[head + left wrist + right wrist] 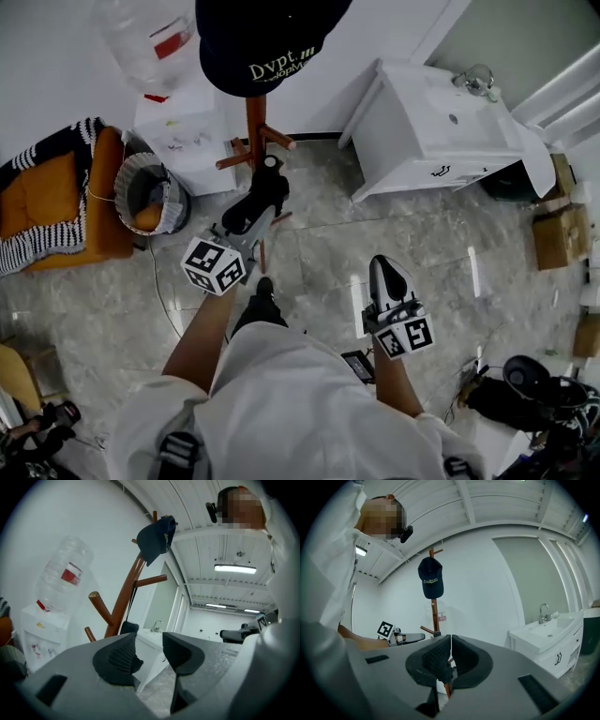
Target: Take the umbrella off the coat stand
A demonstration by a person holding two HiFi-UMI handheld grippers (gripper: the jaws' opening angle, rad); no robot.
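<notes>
The wooden coat stand rises at the top middle, with a dark cap on its top. In the left gripper view a small black umbrella hangs by a thin strap from a peg of the coat stand, partly behind my left jaw. My left gripper is open with nothing between its jaws. It points level at the stand, and its tip is close to the pole. My right gripper is shut and empty, held back to the right. The umbrella cannot be made out in the head view.
A water dispenser with a clear bottle stands left of the stand. Nearby are a waste basket and an orange seat. A white sink cabinet stands to the right, with cardboard boxes beyond it.
</notes>
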